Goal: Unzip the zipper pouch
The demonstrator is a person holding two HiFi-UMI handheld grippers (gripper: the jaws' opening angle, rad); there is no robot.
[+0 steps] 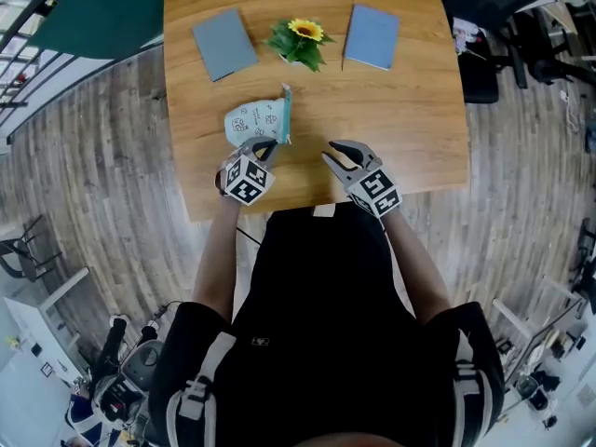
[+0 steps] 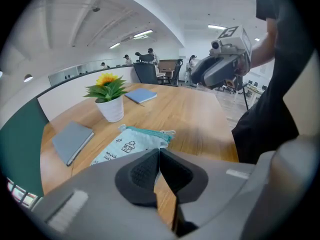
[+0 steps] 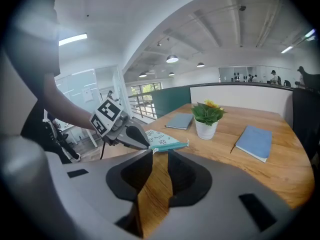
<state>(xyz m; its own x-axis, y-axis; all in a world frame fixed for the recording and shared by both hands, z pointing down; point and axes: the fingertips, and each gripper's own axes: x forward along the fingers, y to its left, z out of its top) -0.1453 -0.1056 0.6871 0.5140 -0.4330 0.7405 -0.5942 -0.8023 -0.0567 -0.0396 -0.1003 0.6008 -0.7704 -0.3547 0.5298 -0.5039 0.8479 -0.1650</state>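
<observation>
Left claw [image 2: 159, 151] closed, pads together. Tips sit at the near edge of the pouch [image 1: 253, 120]; cannot tell whether fabric is pinched. Pouch lies on the bench [image 1: 410, 119], teal zipper along its right side, on the person's side of the flower pot [image 1: 296, 54]. Right claw [image 3: 160, 152] open, empty, bare wood between its jaws, right of the pouch.

The zipper pouch [image 1: 253, 121] lies on the person's side of the potted sunflower [image 1: 300, 41], its near end pinched out of sight in the closed left tool [image 1: 263, 146]. Its printed doodles are too small to read. Beyond the sunflower, the desk [image 1: 410, 110] is cut off at the top of the head view.
</observation>
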